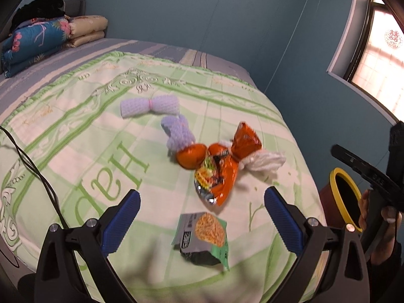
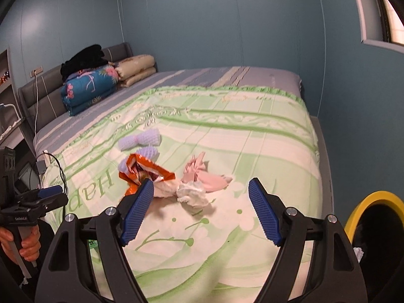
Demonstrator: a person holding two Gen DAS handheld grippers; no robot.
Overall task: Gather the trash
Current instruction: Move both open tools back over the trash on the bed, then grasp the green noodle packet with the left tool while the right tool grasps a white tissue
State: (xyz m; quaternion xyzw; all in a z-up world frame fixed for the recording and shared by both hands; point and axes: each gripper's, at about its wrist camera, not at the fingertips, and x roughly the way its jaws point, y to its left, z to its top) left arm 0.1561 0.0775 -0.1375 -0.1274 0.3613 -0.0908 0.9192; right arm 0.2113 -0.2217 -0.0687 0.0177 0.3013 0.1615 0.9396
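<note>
Trash lies on the green bedspread (image 1: 75, 136). In the left wrist view a grey-green noodle packet (image 1: 204, 237) lies nearest, between my open left gripper's (image 1: 202, 214) fingers and just beyond them. Beyond it lie an orange snack wrapper (image 1: 219, 174), a white crumpled tissue (image 1: 265, 162) and two lilac foam nets (image 1: 150, 104). In the right wrist view my open right gripper (image 2: 202, 204) hovers near a white tissue (image 2: 192, 194), a pink wrapper (image 2: 204, 176) and the orange wrapper (image 2: 144, 171). Both grippers are empty.
A yellow-rimmed bin (image 1: 346, 199) stands beside the bed's right edge; it also shows in the right wrist view (image 2: 373, 217). Folded quilts (image 2: 88, 88) are stacked at the headboard. A black cable (image 1: 32, 166) runs over the bed's left side. Blue walls surround the bed.
</note>
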